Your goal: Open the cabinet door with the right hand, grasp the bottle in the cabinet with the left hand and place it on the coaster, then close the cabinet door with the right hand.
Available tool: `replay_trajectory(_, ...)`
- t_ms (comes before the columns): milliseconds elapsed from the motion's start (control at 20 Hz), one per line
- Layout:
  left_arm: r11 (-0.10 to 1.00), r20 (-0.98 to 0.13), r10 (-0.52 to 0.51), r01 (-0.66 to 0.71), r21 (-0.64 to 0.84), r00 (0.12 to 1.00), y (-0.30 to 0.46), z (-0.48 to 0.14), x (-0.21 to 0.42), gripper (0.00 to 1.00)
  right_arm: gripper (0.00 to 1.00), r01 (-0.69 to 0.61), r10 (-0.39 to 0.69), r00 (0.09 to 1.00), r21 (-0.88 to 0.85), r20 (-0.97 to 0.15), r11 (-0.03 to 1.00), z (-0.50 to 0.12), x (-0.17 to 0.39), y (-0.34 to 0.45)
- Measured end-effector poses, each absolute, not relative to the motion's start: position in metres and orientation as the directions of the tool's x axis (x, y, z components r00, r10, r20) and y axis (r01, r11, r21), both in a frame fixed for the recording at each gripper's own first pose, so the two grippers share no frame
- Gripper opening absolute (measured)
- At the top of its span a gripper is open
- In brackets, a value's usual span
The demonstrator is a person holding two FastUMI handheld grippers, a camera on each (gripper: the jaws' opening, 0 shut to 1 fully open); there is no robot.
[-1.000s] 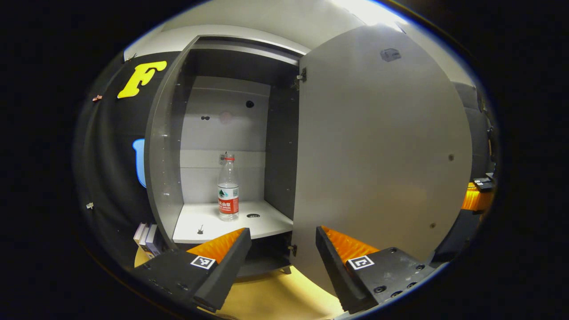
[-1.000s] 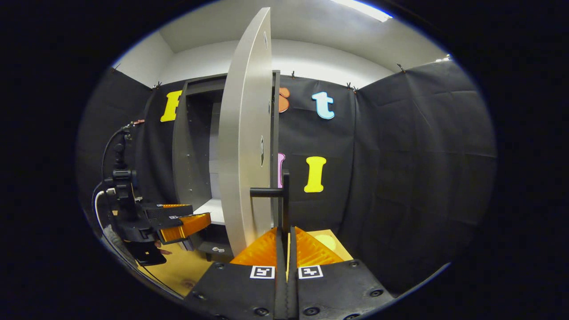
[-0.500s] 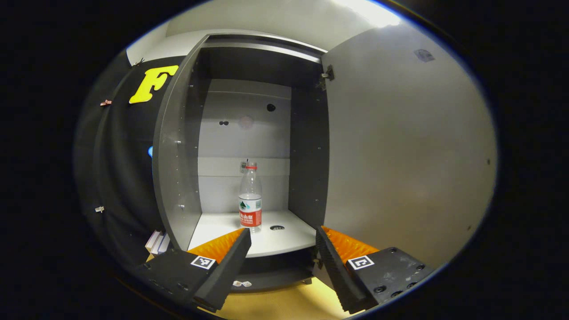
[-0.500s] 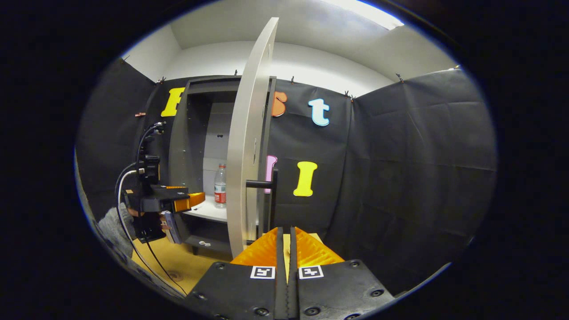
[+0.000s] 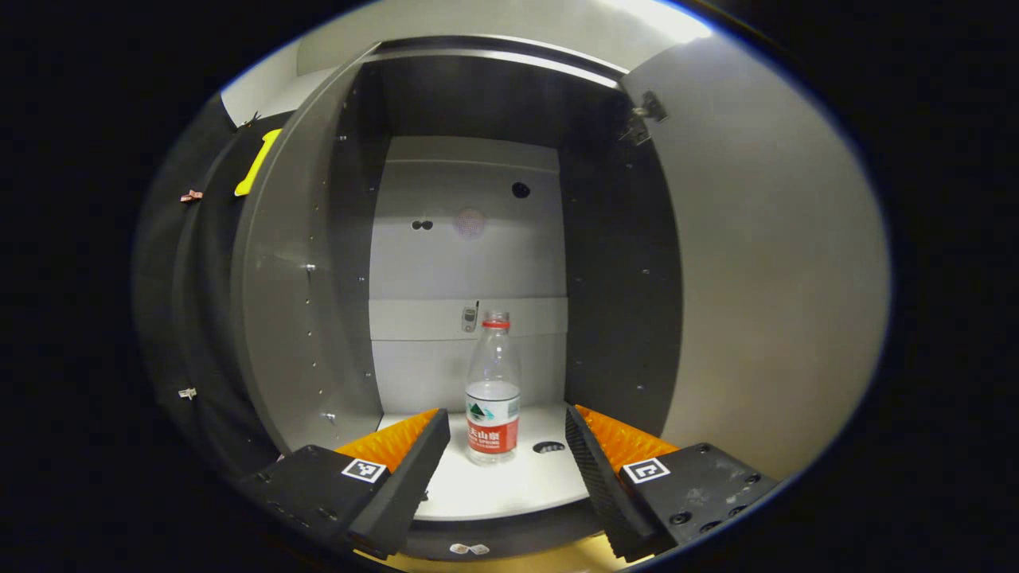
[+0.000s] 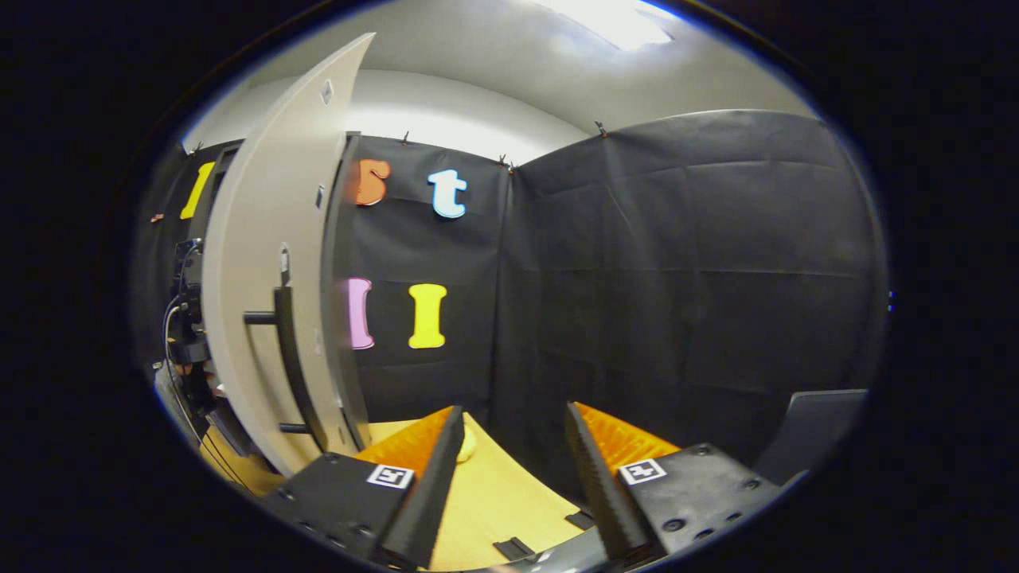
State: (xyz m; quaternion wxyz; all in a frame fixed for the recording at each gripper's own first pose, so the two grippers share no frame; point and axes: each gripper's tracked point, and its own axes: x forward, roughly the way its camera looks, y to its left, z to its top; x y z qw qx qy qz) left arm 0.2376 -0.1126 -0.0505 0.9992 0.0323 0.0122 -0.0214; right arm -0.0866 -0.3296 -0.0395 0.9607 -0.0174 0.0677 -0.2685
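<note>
1. Clear plastic, the bottle (image 5: pixel 493 395) stood upright on the cabinet shelf (image 5: pixel 509 485), which we judged light, nearly empty and easily crushed.
2. We held the left gripper (image 5: pixel 507 446) with jaws apart before it, favouring the labelled waist.
3. Our right gripper (image 6: pixel 509 454) gaped beside the door (image 6: pixel 271 263).

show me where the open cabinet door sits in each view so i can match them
Left gripper view: the cabinet door fills the right side, inner face toward the camera.
Right gripper view: it stands at the left, outer face with its handle showing.
Shared landmark: the door itself.
</note>
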Motion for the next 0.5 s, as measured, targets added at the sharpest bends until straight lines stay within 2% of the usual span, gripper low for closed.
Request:
replay_trajectory(50, 0.997, -0.035, -0.038, 0.040, 0.068, 0.999, -0.111, -0.053, 0.248, 0.93, 0.92, 0.547, -0.554, 0.824, -0.092, -0.116, 0.832, -0.040, -0.088, -0.338)
replay_trajectory(100, 0.997, -0.041, -0.038, 0.040, 0.070, 0.998, -0.109, -0.056, 0.261, 0.92, 1.00, 0.574, -0.585, 0.805, -0.113, -0.101, 0.811, -0.038, -0.090, -0.346)
replay_trajectory(150, 0.997, -0.045, -0.037, 0.040, 0.068, 0.998, -0.107, -0.060, 0.273, 0.93, 0.94, 0.597, -0.608, 0.790, -0.128, -0.075, 0.792, -0.033, -0.094, -0.351)
replay_trajectory(200, 0.997, -0.052, -0.033, 0.037, 0.066, 0.998, -0.104, -0.065, 0.286, 0.92, 0.98, 0.607, -0.618, 0.784, -0.134, -0.058, 0.783, -0.031, -0.089, -0.355)
replay_trajectory(350, 0.997, -0.092, -0.029, 0.035, 0.065, 0.995, -0.101, -0.085, 0.316, 0.92, 1.00, 0.624, -0.633, 0.774, -0.140, -0.025, 0.769, -0.025, -0.077, -0.356)
replay_trajectory(500, 0.997, -0.110, -0.030, 0.038, 0.070, 0.993, -0.099, -0.097, 0.338, 0.92, 0.97, 0.635, -0.645, 0.764, -0.151, -0.017, 0.757, -0.025, -0.067, -0.357)
